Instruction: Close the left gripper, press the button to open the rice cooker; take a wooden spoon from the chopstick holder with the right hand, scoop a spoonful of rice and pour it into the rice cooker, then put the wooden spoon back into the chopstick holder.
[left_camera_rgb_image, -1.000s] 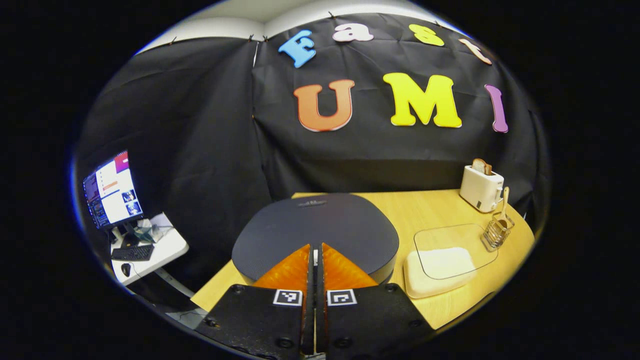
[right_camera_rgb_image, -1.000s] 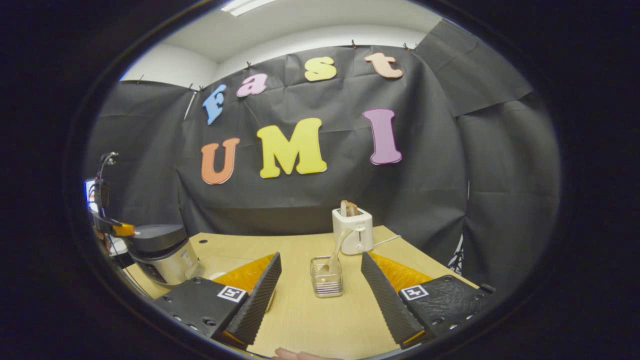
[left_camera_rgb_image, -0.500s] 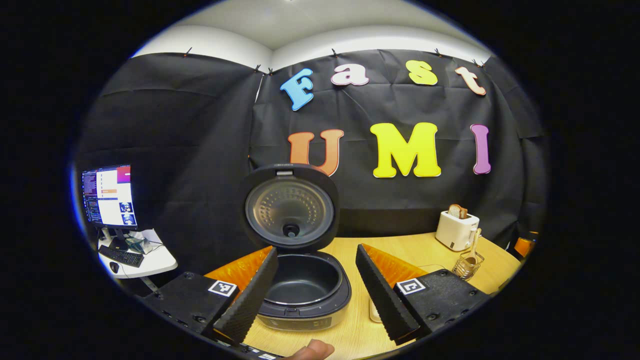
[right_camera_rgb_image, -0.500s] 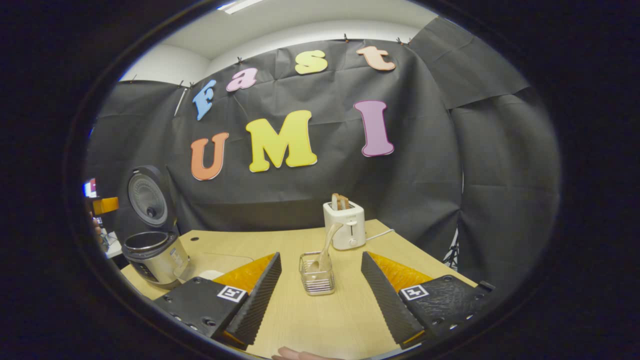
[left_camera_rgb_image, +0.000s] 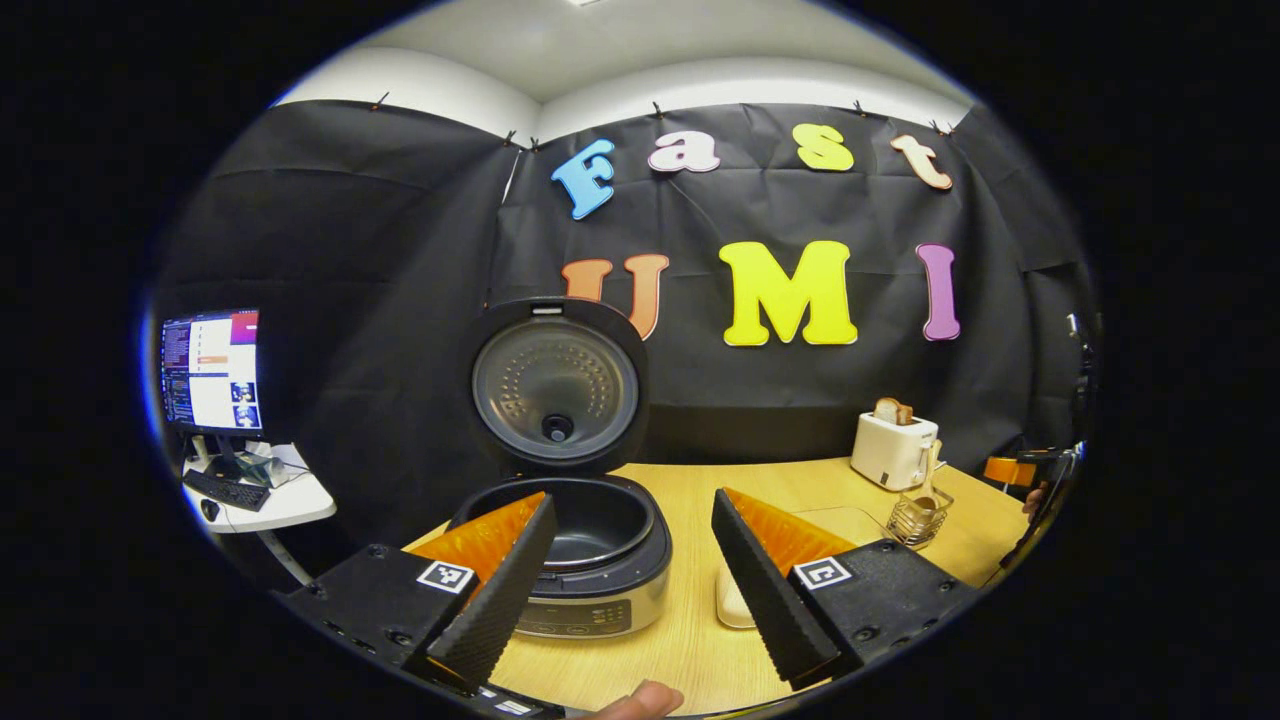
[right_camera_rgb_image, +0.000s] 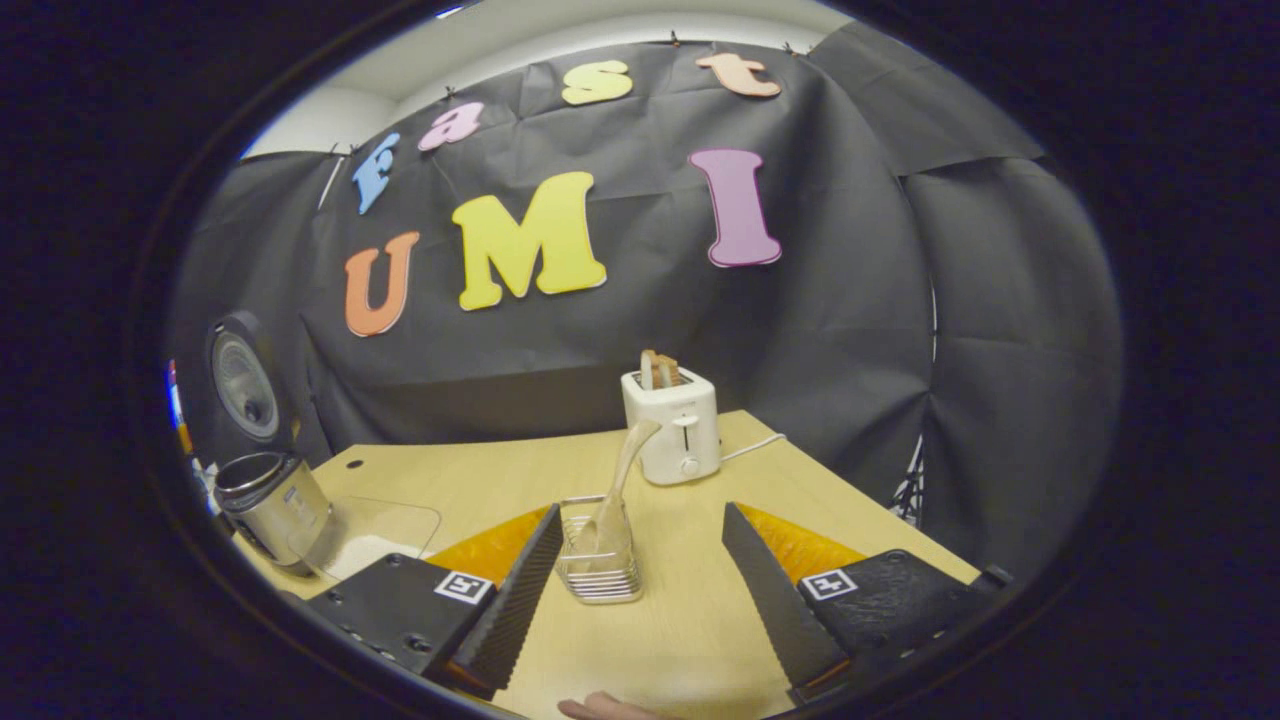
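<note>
Wooden spoon (right_camera_rgb_image: 617, 480) | upright in chopstick holder (right_camera_rgb_image: 598, 560) | handle tilted right

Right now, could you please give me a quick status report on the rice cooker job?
Both hand-held grippers open, left, right. Rice cooker lid up, pot empty. Wooden spoon in the holder, ahead of right gripper. Nothing in the way.

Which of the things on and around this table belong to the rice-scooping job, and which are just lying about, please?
Part of the job:
rice cooker, lid up
wooden spoon
chopstick holder, holding the spoon
rice container
left gripper, open
right gripper, open

Just lying about:
toaster with bread
monitor
keyboard on the side table
</note>
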